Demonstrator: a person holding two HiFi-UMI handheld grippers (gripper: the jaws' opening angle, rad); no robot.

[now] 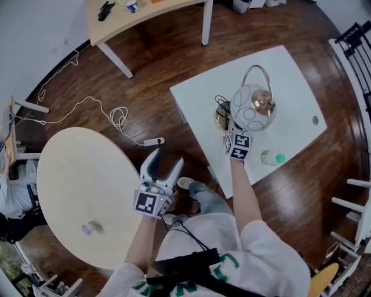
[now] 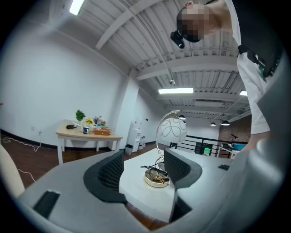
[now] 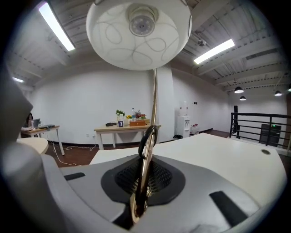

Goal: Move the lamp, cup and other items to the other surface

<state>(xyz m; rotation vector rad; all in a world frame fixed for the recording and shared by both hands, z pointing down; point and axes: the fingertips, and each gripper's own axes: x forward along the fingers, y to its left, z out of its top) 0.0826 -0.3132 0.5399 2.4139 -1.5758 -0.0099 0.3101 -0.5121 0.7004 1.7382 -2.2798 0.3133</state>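
The lamp, with a patterned white globe shade, a gold arched stem and a gold base, stands on the white square table. My right gripper is shut on the stem just above the base. In the right gripper view the stem rises from between the closed pads to the shade overhead. My left gripper hangs open and empty over the floor between the two tables. In its own view the lamp is ahead, beyond the jaws. A small round object sits on the round beige table.
A clear bottle with a green cap lies near the white table's front edge, and a small dark item at its right. A power strip and white cable lie on the wood floor. A beige desk stands at the back.
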